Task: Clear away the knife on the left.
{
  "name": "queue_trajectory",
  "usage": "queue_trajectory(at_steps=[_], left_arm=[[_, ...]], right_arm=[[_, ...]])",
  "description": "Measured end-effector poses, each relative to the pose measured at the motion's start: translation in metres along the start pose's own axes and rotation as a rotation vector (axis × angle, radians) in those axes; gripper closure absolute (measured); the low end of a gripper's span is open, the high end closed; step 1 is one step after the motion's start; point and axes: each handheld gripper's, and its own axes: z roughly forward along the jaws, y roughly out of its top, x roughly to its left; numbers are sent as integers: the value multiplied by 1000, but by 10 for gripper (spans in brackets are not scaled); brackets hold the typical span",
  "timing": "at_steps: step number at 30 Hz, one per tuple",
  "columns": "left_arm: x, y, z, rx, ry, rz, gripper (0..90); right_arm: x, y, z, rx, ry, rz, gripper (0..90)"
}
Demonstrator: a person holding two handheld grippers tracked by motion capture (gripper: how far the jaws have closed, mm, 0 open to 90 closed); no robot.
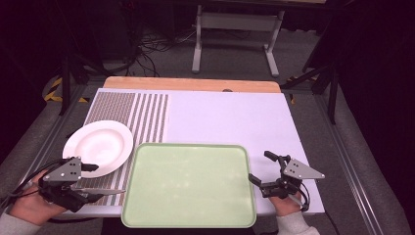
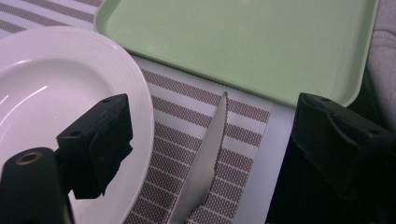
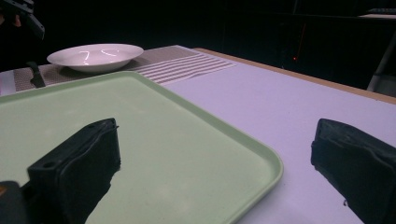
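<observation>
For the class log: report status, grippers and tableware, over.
Left gripper open over the knife on the striped mat. Right gripper open at the green tray edge. White plate beside tray, nothing blocking.

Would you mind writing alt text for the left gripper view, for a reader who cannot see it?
A serrated table knife lies on a brown-and-white striped placemat, seen between the two wide-open black jaws of the left gripper. A white plate sits at the left and a pale green tray spans the top, its near edge just beyond the knife's tip.
</observation>
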Motion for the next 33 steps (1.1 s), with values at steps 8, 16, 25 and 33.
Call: queue_trajectory(at_steps=[8,16,25,33], left_arm=[[4,-6,-1,97,-19,10,172],[7,-11,-2,204,-30,32,225],[13,-16,1,318,-47,52,274],[17,-23,10,421,-42,102,310]], right_arm=[[0,0,1,3,3,-2,18],[1,0,0,1,5,-2,18],[1,0,2,-1,21,-4,14],[2,0,2,-5,35,1,14]])
